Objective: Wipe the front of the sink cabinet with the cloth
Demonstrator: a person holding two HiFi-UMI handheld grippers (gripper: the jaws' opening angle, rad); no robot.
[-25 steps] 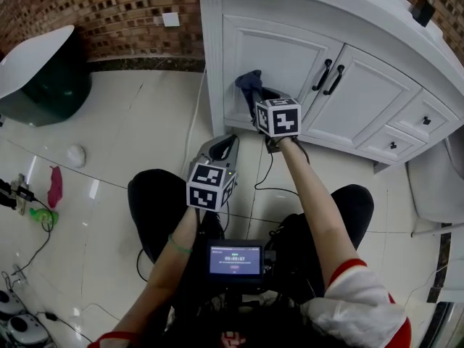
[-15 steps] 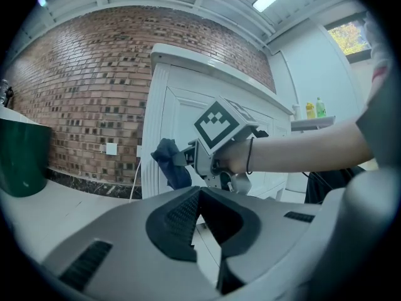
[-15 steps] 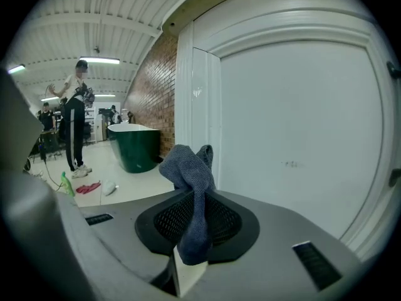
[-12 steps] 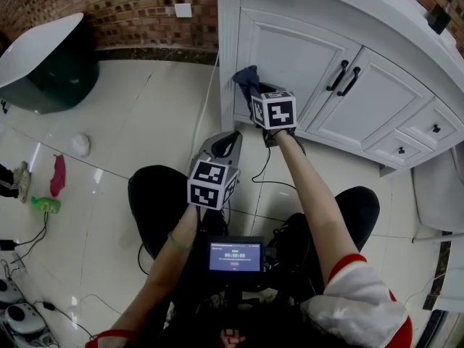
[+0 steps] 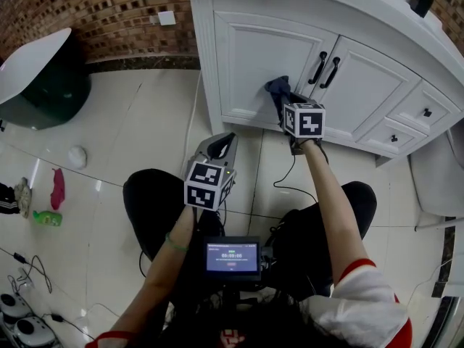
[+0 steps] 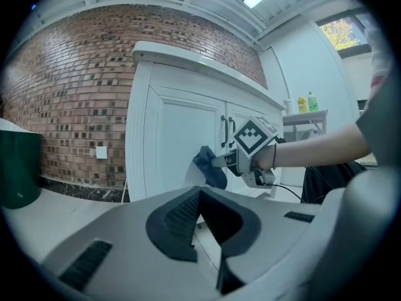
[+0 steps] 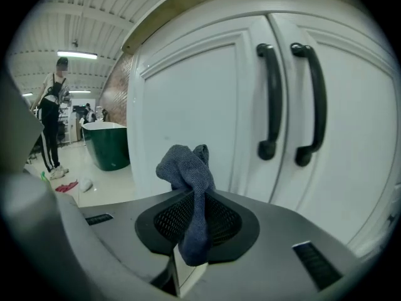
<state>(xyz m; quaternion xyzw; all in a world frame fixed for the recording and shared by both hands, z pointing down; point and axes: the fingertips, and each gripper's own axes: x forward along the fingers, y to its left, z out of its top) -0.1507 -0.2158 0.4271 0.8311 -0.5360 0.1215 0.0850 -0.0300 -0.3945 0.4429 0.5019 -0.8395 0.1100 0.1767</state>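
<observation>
Two claws, one at work: at far left a dark green tub (image 5: 43, 78) with a white rim stands by the brick wall (image 5: 109, 6), while a pink rag (image 5: 56, 187) and a green bottle (image 5: 45, 217) lie nearer me on the pale tiled floor (image 5: 130, 114). My left claw (image 5: 225, 139) hangs low over the floor ahead of my knees, clenched with its jaws together on nothing, short of the white sink cabinet (image 5: 246, 49). To its right, my right claw (image 5: 285, 101) is stretched out to the cabinet front, its jaws pinched on the dark blue cloth (image 5: 276, 87). The cloth bunches up above the jaws and sits against the lower right part of the left door's panel. Just right of the cloth, two black handles (image 5: 319, 67) stand side by side where the two doors meet. Farther right, two small drawers (image 5: 424, 111) carry black knobs.
</observation>
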